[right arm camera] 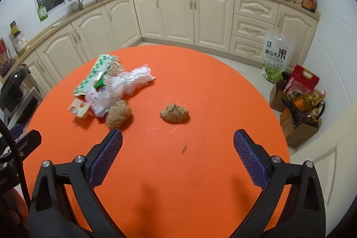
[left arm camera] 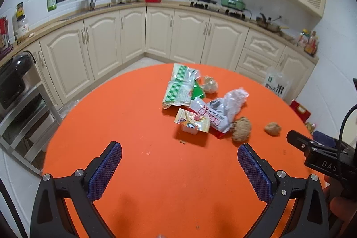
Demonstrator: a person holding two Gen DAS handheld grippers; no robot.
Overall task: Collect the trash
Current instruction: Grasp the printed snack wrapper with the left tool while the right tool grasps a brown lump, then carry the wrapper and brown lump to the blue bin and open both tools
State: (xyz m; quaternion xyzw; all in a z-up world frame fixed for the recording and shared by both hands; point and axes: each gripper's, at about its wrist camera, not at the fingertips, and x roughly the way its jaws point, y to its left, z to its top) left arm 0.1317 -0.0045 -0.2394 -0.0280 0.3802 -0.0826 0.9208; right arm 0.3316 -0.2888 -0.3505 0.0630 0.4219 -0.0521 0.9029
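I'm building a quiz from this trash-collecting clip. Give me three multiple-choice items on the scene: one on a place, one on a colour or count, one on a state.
1. Where does the lone brown paper wad lie?
A. under the wrappers
B. apart on the table, to the right of the pile
C. between the right gripper's fingers

2. What colour is the table?
A. orange
B. white
C. green

3. How do the right gripper and left gripper stand?
A. both shut on trash
B. one open, one shut
C. both open and empty

Answers: 1 B, bare table separates it from the wrapper pile. 2 A, orange shows in both views. 3 C, each pair of blue pads is spread with only tabletop between.
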